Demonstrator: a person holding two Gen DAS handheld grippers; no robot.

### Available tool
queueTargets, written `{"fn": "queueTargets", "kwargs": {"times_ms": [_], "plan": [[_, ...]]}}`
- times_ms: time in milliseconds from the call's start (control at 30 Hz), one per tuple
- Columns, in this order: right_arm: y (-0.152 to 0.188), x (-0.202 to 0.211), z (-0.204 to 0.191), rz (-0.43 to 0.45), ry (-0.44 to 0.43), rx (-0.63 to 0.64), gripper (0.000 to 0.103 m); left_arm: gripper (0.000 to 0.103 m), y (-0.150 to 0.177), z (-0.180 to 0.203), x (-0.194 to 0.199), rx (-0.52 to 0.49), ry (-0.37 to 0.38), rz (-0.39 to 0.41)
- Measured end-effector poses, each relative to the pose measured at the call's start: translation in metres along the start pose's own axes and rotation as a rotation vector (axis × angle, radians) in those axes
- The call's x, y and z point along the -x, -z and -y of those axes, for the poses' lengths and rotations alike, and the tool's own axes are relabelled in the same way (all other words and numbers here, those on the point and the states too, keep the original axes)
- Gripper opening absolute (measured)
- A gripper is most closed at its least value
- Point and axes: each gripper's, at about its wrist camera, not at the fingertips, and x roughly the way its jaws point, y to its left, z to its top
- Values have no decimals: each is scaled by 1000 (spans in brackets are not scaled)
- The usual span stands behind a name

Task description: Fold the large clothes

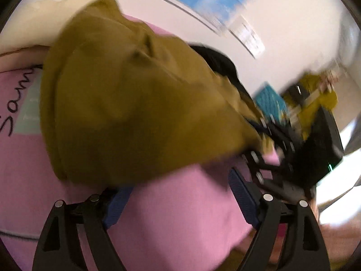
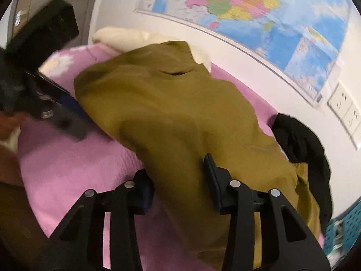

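While the right gripper (image 2: 178, 187) had its fingers on either side of a fold of the olive garment (image 2: 171, 117), whether they pinched it could not be told. The left gripper (image 1: 178, 192) stood spread, empty, over the pink bedcover (image 1: 180, 207), where the garment lay heaped beside black clothing (image 2: 302, 140).

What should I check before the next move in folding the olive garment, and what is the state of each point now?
Right claw grips olive garment: ok, fabric fills the jaws.
Left claw open: ok, nothing between.
Left claw at the garment's edge: not ok, only pink blanket under it.
Garment lying flat: not ok, bunched.
Black garment clear of the olive one: not ok, they touch.
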Motion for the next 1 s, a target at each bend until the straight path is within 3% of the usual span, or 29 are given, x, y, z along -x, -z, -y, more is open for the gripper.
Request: {"fn": "queueTargets", "kwargs": {"times_ms": [100,200,367,467,567,633,667,867,1000], "plan": [[-2,0,6,5,-25,-49,39,85,-11,-24,-2,189,71,81],[0,-1,10,7,-53,-98,39,86,-20,-34,0,274,94,141],[2,0,18,1,-104,-197,40,86,-38,-27,-21,283,54,124],[9,11,27,0,-183,-311,52,85,-49,-23,-26,262,2,101],[29,38,41,49,-298,-452,67,70,-54,-22,-33,222,-68,84],[59,53,62,60,-400,-612,74,46,-56,-20,-35,165,-150,89],[79,60,73,58,-434,-706,75,45,-56,-20,-35,153,-166,94],[163,76,113,3,-330,-1101,76,45,-57,-22,-37,142,-162,84],[172,76,125,35,-237,-1193,72,45,-57,-23,-35,150,-146,73]]}}
